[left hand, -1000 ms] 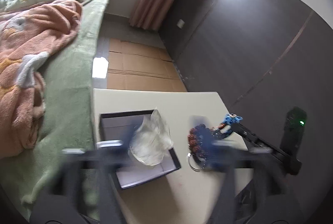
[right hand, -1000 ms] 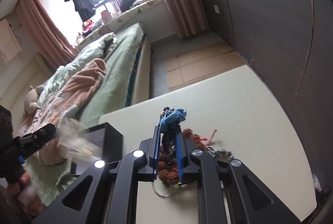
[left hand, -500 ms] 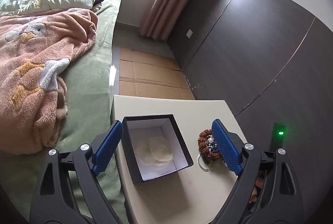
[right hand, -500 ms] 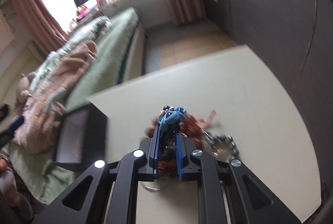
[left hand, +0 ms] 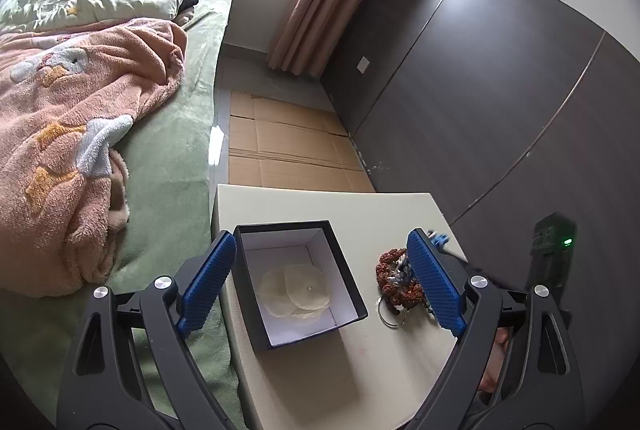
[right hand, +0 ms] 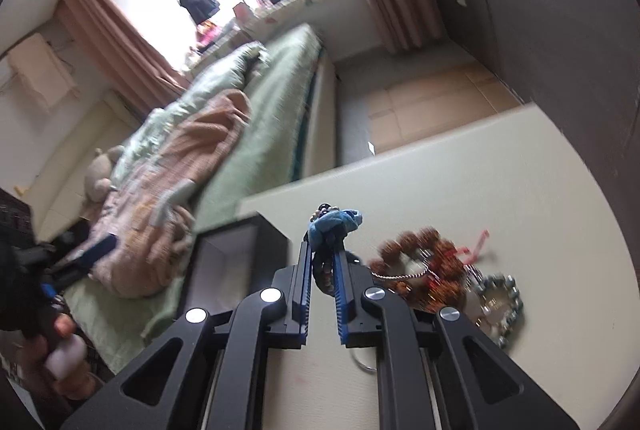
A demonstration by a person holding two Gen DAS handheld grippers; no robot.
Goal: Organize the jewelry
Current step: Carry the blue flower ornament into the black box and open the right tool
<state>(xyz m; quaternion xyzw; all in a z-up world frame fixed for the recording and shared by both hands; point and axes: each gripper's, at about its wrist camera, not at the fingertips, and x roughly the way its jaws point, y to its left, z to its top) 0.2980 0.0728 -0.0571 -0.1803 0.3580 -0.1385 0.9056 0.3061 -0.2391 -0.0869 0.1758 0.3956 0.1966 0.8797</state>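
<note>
The right gripper (right hand: pixel 323 262) is clamped on a blue-tasselled bead string (right hand: pixel 334 226) lifted just above the jewelry pile (right hand: pixel 436 270), so the step in hand looks like carrying it to the open black box (left hand: pixel 298 282). The left gripper (left hand: pixel 320 286), fingers wide apart, hangs empty over that box, which already holds pale discs (left hand: pixel 295 290). Next comes a leftward carry and release inside the box walls; everything sits on a cream table (left hand: pixel 320 202) beside a green bed (left hand: pixel 168 158) in a daylit bedroom.

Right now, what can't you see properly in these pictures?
- Left wrist view: the beaded bracelets are partly behind the left tongs' blue pad.
- Right wrist view: motion blur smears the bracelets; the right tongs cover most of the blue-tasselled piece. The black box's inside is hidden.
</note>
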